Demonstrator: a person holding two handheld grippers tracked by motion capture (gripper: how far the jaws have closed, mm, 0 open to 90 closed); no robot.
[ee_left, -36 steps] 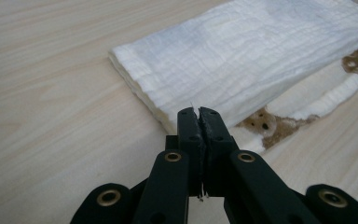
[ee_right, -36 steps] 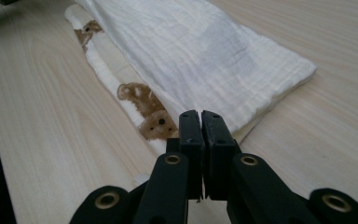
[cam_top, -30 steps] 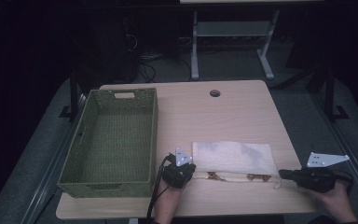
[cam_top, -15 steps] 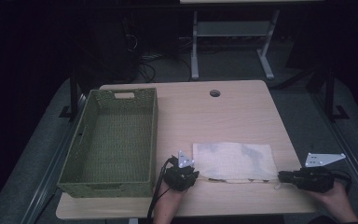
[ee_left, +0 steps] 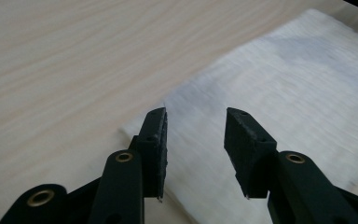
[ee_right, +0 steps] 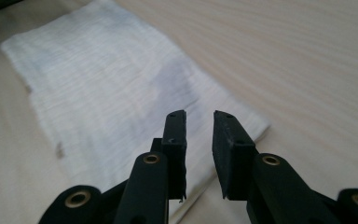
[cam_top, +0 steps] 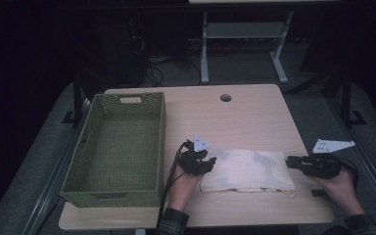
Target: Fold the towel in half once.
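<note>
Now the folded white woven cloth (cam_top: 247, 170) lies flat on the pale wooden table (cam_top: 254, 117), near the front edge, just right of the green woven rectangular basket (cam_top: 117, 147). Left claw (cam_top: 210, 164) sits at the cloth's left end, jaws parted, nothing between them, over the cloth's edge (ee_left: 200, 140) in the left gripper view. Right claw (cam_top: 291, 162) points at the cloth's right end, jaws apart with a narrower gap, hovering above that corner (ee_right: 200, 126) in the right gripper view.
</note>
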